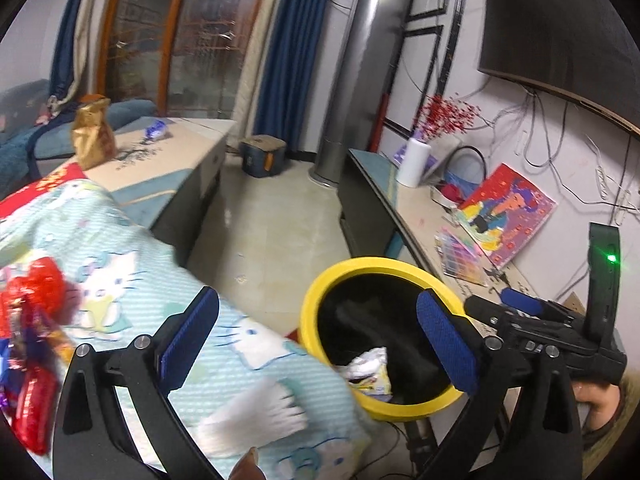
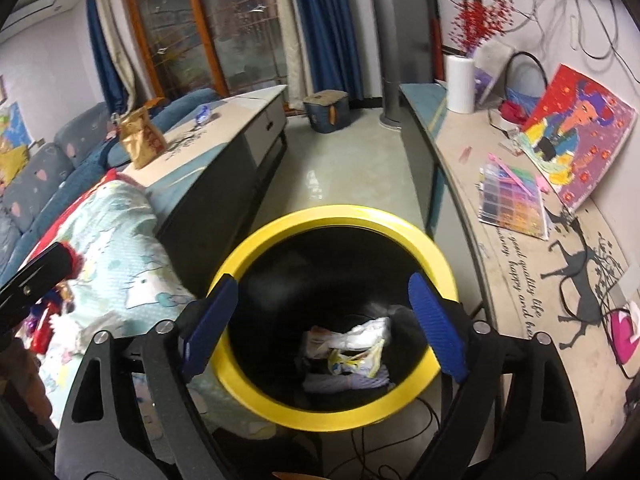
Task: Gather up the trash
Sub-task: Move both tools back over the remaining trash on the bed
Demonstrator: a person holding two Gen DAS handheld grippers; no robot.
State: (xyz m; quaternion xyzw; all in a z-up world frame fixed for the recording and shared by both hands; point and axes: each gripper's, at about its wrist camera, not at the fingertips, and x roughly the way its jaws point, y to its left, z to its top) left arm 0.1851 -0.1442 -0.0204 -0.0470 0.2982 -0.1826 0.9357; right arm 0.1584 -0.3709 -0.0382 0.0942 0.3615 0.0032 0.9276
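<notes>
The right gripper (image 2: pixel 320 320) hangs over the mouth of the yellow-rimmed bin (image 2: pixel 336 216), its blue pads (image 2: pixel 436 324) spread wide with nothing between them. Down inside the bin lie crumpled white and yellow wrappers (image 2: pixel 352 344).

The left gripper (image 1: pixel 316 340) sits at the bin's left side, partly over its rim, jaws also wide apart and empty. Left of the bin lies a pale blue cat-print blanket (image 1: pixel 132 280), and at its far left edge red and purple foil wrappers (image 1: pixel 28 344) are piled. Beyond the blanket, further from the bin, a gold bag (image 1: pixel 92 132) stands on a low table (image 1: pixel 176 160).
</notes>
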